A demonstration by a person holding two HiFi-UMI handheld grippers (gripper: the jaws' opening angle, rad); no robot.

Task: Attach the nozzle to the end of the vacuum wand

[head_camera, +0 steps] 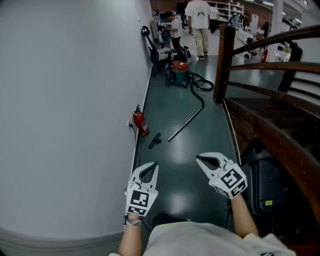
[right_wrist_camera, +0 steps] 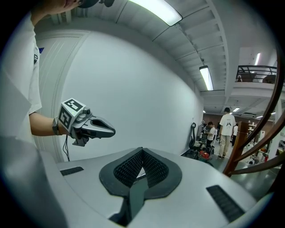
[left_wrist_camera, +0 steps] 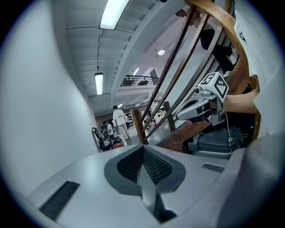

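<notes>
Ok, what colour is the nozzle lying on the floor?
The nozzle is black, best seen in the head view, just right of the red fire extinguisher.

Left hand-held gripper (head_camera: pixel 155 166), right hand-held gripper (head_camera: pixel 198 159): white shells, tapering jaws, dark meshed pads (right_wrist_camera: pixel 129 167). Black-and-white marker cube (head_camera: pixel 139 201) behind each jaw pair. Dark wristband (head_camera: pixel 132 222) just behind left cube; thin black cable (right_wrist_camera: pixel 67 149) below cube. White short-sleeved shirt (head_camera: pixel 200 240).

Ceiling strip lights (right_wrist_camera: pixel 156 10) lit everything evenly; a soft glare sat on the floor (head_camera: pixel 176 202) (lower centre). Both gripper views bent strongly toward dark corners.
</notes>
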